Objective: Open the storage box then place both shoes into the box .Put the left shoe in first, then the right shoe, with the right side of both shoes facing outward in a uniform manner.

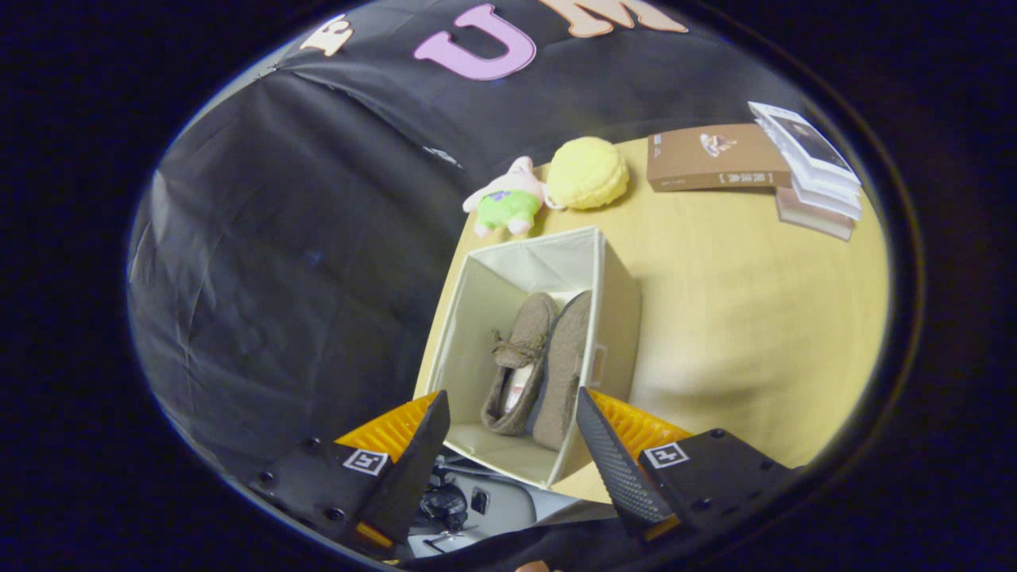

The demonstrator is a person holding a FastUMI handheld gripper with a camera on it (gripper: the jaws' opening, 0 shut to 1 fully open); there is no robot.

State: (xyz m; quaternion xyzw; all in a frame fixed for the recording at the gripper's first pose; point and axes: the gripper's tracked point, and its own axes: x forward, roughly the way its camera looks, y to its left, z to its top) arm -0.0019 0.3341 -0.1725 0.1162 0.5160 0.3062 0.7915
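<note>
Tongs (508, 413) spread, empty (seemingly above box (616, 318))

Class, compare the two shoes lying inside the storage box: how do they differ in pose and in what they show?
The left-hand shoe shows its top, with a bow and its opening; the right-hand shoe shows a plain surface, with no opening seen. The left-hand shoe lies toward the middle of the storage box; the right-hand shoe lies against its wall. Both are brown, side by side, pointing alike. The claw is open and holds nothing.
</note>
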